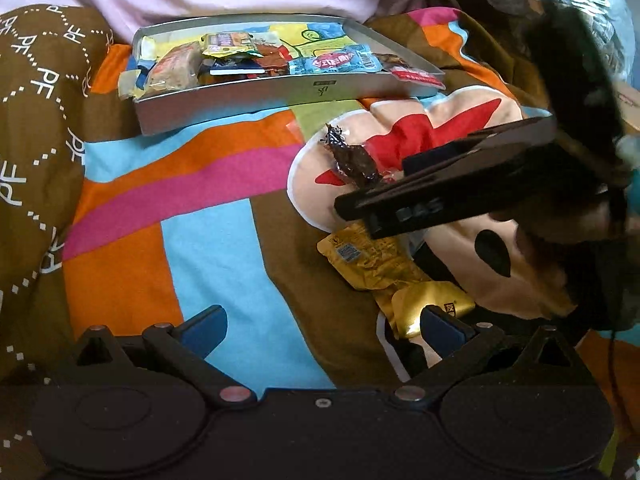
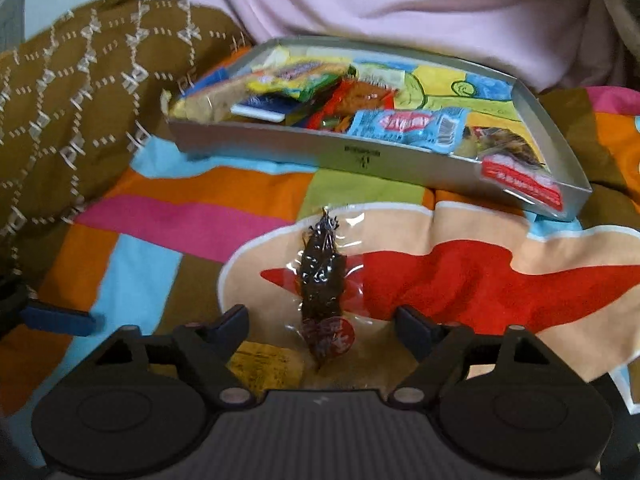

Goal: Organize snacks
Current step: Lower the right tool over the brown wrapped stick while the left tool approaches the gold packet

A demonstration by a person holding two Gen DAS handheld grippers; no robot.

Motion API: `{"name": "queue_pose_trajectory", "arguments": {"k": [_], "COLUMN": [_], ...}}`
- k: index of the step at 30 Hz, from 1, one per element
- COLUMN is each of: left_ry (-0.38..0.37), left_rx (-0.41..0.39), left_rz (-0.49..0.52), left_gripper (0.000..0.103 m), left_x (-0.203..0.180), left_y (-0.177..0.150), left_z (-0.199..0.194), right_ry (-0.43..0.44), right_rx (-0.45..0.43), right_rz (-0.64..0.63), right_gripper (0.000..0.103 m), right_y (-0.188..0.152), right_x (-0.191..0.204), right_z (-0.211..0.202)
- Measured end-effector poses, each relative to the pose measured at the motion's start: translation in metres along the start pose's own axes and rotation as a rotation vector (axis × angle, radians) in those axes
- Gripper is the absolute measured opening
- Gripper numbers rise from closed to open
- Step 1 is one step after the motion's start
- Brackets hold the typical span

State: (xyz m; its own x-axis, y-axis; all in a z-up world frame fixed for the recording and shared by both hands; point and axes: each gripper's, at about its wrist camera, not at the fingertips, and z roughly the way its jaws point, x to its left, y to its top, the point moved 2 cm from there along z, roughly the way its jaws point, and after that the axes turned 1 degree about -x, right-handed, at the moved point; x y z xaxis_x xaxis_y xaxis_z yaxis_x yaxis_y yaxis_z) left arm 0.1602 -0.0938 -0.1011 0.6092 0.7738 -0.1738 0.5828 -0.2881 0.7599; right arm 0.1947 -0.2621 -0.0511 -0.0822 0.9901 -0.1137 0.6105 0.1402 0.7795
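A grey tray holding several snack packets stands at the back on a colourful bedspread; it also shows in the right wrist view. A dark snack in clear wrap lies on the bedspread between the open jaws of my right gripper, apart from both fingers. In the left wrist view the same snack lies beside the right gripper's body. My left gripper is open and empty, low over the bedspread. A gold packet and a second gold packet lie near its right finger.
Brown patterned bedding rises at the left. Pink fabric lies behind the tray. A yellow packet shows under the right gripper. The left gripper's blue fingertip shows at the left edge.
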Motion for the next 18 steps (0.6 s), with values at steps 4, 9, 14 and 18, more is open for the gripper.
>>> {"name": "queue_pose_trajectory", "arguments": {"k": [4, 9, 14, 18], "left_ry": [-0.017, -0.033, -0.045, -0.050], "left_rx": [-0.009, -0.007, 0.000, 0.016], "left_rz": [-0.005, 0.001, 0.013, 0.020], "left_gripper": [0.102, 0.102, 0.102, 0.102], "left_x": [0.000, -0.003, -0.007, -0.009], "left_y": [0.001, 0.001, -0.002, -0.006], "left_z": [-0.002, -0.004, -0.005, -0.003], "right_ry": [-0.056, -0.069, -0.069, -0.069], "right_rx": [0.021, 0.022, 0.011, 0.014], "right_rz": [-0.008, 0.007, 0.071, 0.134], "right_gripper": [0.063, 0.053, 0.052, 0.052], "right_y": [-0.005, -0.007, -0.011, -0.023], "right_x": [0.000, -0.004, -0.017, -0.029], "right_z": [0.005, -0.001, -0.018, -0.034]}}
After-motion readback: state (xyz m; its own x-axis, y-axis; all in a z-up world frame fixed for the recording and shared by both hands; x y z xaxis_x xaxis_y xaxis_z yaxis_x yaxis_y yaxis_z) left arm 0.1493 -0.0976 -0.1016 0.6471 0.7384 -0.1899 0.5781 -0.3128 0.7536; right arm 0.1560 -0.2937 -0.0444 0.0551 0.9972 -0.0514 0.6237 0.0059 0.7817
